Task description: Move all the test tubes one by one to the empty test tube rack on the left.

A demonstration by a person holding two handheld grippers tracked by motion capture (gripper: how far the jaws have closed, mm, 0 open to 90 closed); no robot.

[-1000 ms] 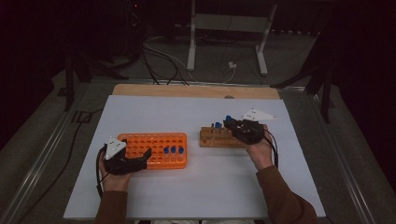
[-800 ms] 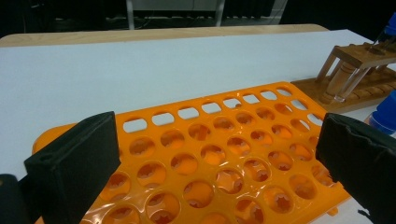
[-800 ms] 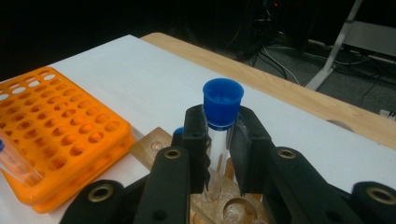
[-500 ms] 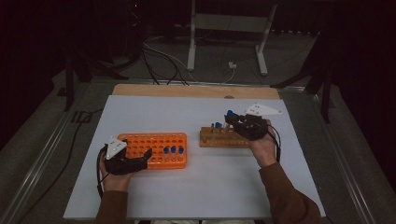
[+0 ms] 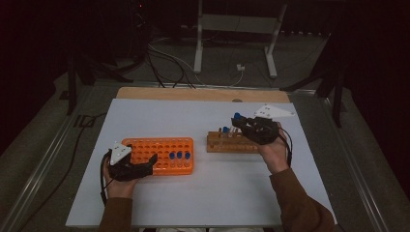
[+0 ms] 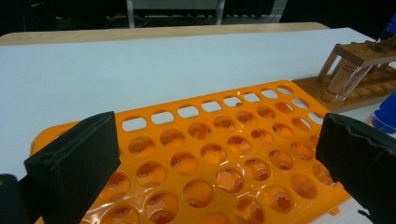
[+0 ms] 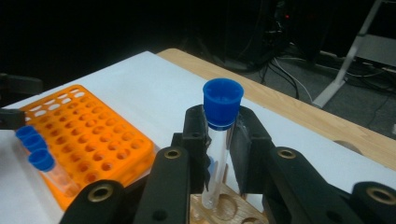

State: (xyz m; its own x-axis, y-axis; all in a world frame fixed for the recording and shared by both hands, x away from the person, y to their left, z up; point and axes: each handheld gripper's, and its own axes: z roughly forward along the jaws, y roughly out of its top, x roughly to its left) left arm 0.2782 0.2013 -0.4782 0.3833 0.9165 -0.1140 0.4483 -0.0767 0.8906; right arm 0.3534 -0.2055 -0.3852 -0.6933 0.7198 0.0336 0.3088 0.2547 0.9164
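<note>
My right gripper (image 7: 219, 140) is shut on a clear test tube with a blue cap (image 7: 223, 105), held upright just above the wooden rack (image 7: 224, 205). In the high view the right gripper (image 5: 240, 123) hovers over the right half of that wooden rack (image 5: 232, 143), the tube's cap (image 5: 237, 116) showing at its tip. An orange rack (image 5: 157, 147) lies left of centre with three blue-capped tubes (image 5: 179, 155) at its right end. My left gripper (image 5: 147, 163) rests at the rack's near left corner. Its jaws stand wide open over the orange rack (image 6: 210, 154), nothing between them.
A second blue-capped tube (image 5: 225, 130) stands in the wooden rack's left part. The white table (image 5: 203, 193) has a wooden strip (image 5: 203, 94) along its far edge. Cables and a metal stand (image 5: 232, 29) lie on the floor beyond.
My right gripper has lifted upward with the blue-capped tube, drawing it out of the wooden rack. The left gripper has stayed where it was.
</note>
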